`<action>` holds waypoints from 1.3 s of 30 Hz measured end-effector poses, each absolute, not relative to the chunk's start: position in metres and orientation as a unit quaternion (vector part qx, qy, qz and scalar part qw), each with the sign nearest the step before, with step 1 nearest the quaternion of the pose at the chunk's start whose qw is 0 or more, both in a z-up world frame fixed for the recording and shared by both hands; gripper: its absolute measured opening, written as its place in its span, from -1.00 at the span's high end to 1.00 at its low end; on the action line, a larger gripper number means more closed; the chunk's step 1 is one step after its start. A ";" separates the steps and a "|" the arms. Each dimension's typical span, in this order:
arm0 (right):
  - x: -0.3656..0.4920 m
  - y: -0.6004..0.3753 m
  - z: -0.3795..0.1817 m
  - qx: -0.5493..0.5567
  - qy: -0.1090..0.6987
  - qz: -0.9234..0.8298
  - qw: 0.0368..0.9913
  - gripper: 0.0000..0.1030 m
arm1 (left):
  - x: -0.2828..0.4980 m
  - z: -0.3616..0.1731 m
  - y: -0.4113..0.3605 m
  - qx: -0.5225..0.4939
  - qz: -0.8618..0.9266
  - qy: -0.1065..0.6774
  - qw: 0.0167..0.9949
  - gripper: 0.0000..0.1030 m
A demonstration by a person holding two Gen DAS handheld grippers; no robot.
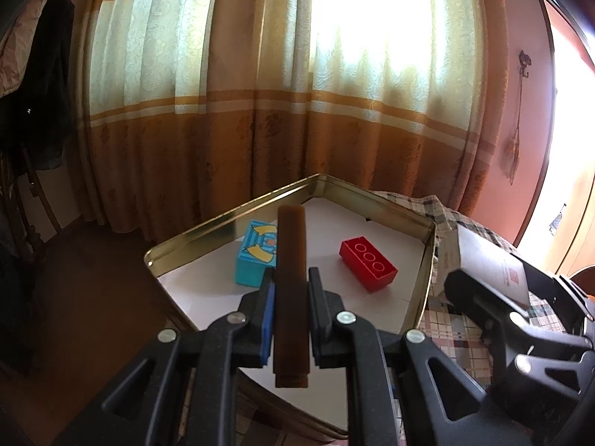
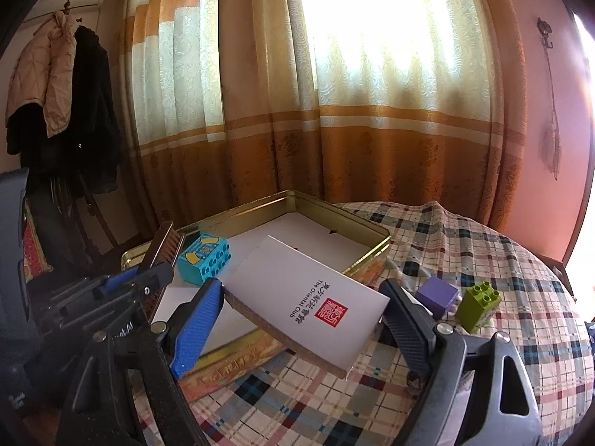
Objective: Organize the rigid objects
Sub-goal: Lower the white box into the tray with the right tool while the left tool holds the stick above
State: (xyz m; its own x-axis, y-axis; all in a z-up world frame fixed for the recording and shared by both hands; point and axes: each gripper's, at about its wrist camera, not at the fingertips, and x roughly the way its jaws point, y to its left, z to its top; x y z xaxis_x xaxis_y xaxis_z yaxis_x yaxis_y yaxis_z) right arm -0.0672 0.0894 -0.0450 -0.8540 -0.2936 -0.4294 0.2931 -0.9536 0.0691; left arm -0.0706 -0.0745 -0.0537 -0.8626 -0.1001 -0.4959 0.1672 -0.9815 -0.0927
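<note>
My left gripper [image 1: 291, 297]: clamped tight on a brown brush [image 1: 292, 290], pads pressing its narrow sides; the brush runs lengthwise between my jaws and sticks out forward over the tin
Brown brush from my other camera: its bristles show at [image 2: 169, 247], tilted up above the tin's left edge
My right gripper [image 2: 303, 319]: jaws spread wide, holding a white booklet [image 2: 308, 297] by its two opposite edges; the booklet lies nearly flat, with a red seal and black print on its cover
White booklet, place: held over the tin's near right corner and the cloth, one corner reaching in above the tin's floor
Gold tin [image 1: 230, 219]: an open, shallow, rectangular box with a white lining, sitting on the left part of the table, just ahead of both grippers
Turquoise block [image 1: 256, 252]: inside the tin, left side, just behind my brush; its studded face shows at [image 2: 208, 256]
Red block [image 1: 368, 264]: inside the tin, right of centre, lying flat, well apart from the turquoise one
Purple block [image 2: 437, 295]: outside the tin on the cloth, just past my right finger
Green block [image 2: 478, 304]: on the cloth just right of the purple one, studs up
Checked tablecloth [image 2: 483, 245]: covers the table
Curtains [image 2: 334, 130]: orange and cream, behind the table, sunlit
</note>
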 end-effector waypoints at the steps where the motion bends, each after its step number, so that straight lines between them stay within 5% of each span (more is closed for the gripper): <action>1: -0.068 0.088 -0.044 0.222 0.002 -0.963 0.153 -0.69 | -0.071 -0.054 -0.075 0.254 -0.963 0.066 0.070 0.73; 39: -0.151 0.028 -0.056 0.301 0.048 -0.937 0.171 -0.69 | -0.132 -0.054 -0.130 0.340 -0.933 0.051 0.102 0.74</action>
